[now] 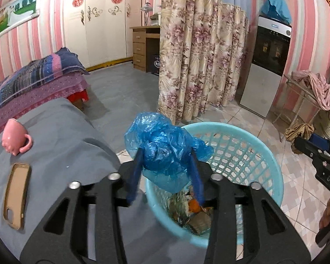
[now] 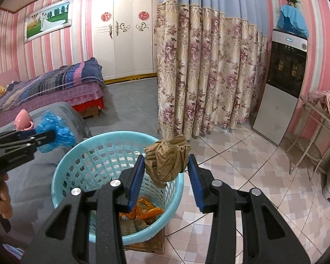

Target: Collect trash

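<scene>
Left gripper (image 1: pixel 165 156) held crumpled blue plastic bag (image 1: pixel 162 140) between blue fingers; whether pads pressed on it, cannot tell. Bag hung directly above near rim of turquoise basket (image 1: pixel 268 154), opening just below and ahead. Right gripper (image 2: pixel 167 160) clamped on brown paper wad (image 2: pixel 167 160), poised over basket's right rim. Judged: both loads near drop; left one nearer centre. Basket already held wrappers (image 2: pixel 147 209).

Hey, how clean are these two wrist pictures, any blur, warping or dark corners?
Left wrist view: the crumpled blue plastic bag and the near rim of the turquoise plastic basket are slightly smeared; straight wall stripes bow outward; corners are black. Right wrist view: the crumpled brown paper wad is sharp, the same fisheye bending shows on the floral curtain, and the light is even.
</scene>
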{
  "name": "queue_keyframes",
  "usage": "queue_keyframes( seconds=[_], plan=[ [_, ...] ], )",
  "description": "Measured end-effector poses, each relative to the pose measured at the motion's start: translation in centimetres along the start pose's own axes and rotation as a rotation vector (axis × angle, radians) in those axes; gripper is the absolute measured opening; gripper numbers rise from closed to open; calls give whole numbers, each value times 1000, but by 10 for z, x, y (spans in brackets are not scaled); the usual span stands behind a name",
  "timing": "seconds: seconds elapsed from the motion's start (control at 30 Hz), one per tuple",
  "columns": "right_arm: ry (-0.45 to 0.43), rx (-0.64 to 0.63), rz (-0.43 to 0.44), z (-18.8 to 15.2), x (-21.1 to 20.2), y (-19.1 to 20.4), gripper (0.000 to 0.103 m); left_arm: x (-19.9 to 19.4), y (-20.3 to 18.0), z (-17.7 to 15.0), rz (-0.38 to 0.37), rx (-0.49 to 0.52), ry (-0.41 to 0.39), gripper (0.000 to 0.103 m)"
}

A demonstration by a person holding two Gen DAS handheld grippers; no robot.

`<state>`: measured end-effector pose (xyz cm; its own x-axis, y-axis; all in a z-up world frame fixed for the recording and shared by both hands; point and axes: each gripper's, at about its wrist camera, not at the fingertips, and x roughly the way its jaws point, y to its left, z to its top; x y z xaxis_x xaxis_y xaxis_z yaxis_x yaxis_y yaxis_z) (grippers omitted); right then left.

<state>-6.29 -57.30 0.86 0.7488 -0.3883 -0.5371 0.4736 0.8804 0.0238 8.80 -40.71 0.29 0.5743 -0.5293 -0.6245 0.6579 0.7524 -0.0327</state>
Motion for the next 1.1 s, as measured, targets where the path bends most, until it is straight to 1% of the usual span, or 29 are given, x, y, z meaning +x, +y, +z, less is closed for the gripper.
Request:
queue_keyframes(
  seconds=[0.03,0.07,0.17,0.27,0.43,0.57,0.73,0.77,0.83,0.87,0.9,0.93,1.0,1.1],
  plan=[
    [0,1,2,0,2,0,40,4,1,2,-15,-6,14,63],
    [1,-1,1,-1,1,1,40,7,2,3,-12,-8,19,67],
    [6,-5,7,-3,4,5,40,9,10,6,15,-8,26,71],
    [13,-10,14,-5,8,11,40,1,29,7,37,-61,6,79],
    [16,4,28,-7,17,22,40,-17,59,0,98,-109,-12,83],
    [18,7,37,-9,25,36,41,-40,79,-8,158,-134,-39,93],
    [26,0,43,-8,37,55,43,-58,93,-14,198,-141,-58,95],
    [33,-5,42,-7,40,59,45,-62,95,-15,206,-143,-63,96],
    [63,-13,53,-5,48,67,54,-69,100,-16,213,-153,-73,97],
    [66,-12,54,-4,48,68,65,-72,103,-17,218,-156,-78,97],
    [65,-10,52,-3,48,69,72,-77,106,-17,224,-155,-81,97],
    [52,-2,34,-2,45,72,75,-80,108,-17,231,-151,-83,97],
    [39,20,35,-1,43,74,90,-85,112,-17,240,-142,-84,97],
    [42,47,53,1,42,76,96,-99,118,-17,258,-132,-99,97]
  ],
)
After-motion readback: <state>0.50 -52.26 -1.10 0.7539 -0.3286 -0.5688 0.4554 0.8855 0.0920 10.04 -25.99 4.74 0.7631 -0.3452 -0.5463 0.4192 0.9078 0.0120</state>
